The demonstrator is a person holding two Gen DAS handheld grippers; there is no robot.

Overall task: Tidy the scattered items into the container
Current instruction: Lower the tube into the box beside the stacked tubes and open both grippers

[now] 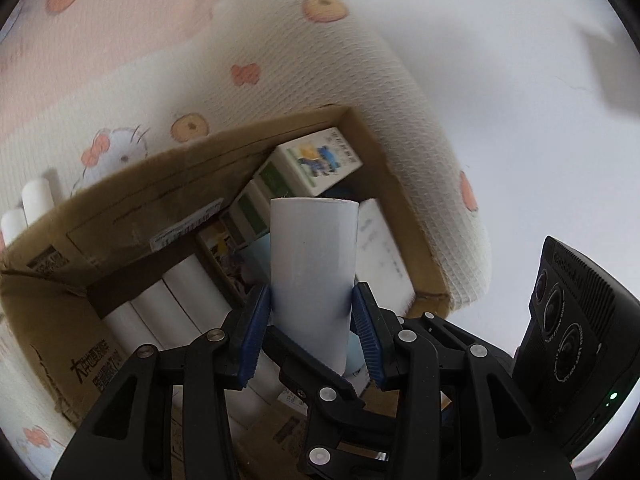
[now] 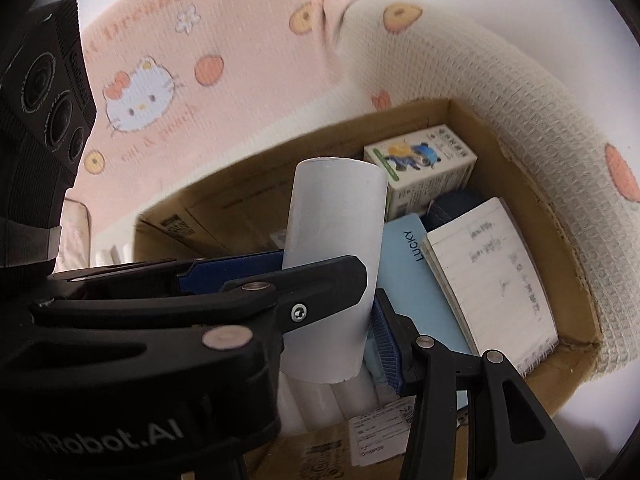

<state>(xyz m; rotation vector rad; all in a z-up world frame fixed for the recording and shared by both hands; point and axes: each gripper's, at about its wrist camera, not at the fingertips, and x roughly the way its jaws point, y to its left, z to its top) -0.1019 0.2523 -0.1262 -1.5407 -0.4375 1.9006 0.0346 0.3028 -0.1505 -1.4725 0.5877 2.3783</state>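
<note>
My left hand-held gripper (image 1: 312, 320) squeezes white tube (image 1: 312, 272), blue pads (image 1: 256, 320) on both sides. Tube stands up over open cardboard box (image 1: 120, 216).

In right view, my right hand-held gripper (image 2: 332, 300) touches same white tube (image 2: 332, 240); can't tell if clamped.

Inside box, ahead of tube: small cartoon carton (image 2: 420, 164). Right of tube: blue book (image 2: 420, 276) saying "LUCKY", then lined notebook (image 2: 492, 272) with handwriting too small to read. Below tube: more white tubes (image 1: 160, 308).

Beyond box: pink kitty blanket (image 2: 168, 80). Gripper body reads "Robot.AI".
</note>
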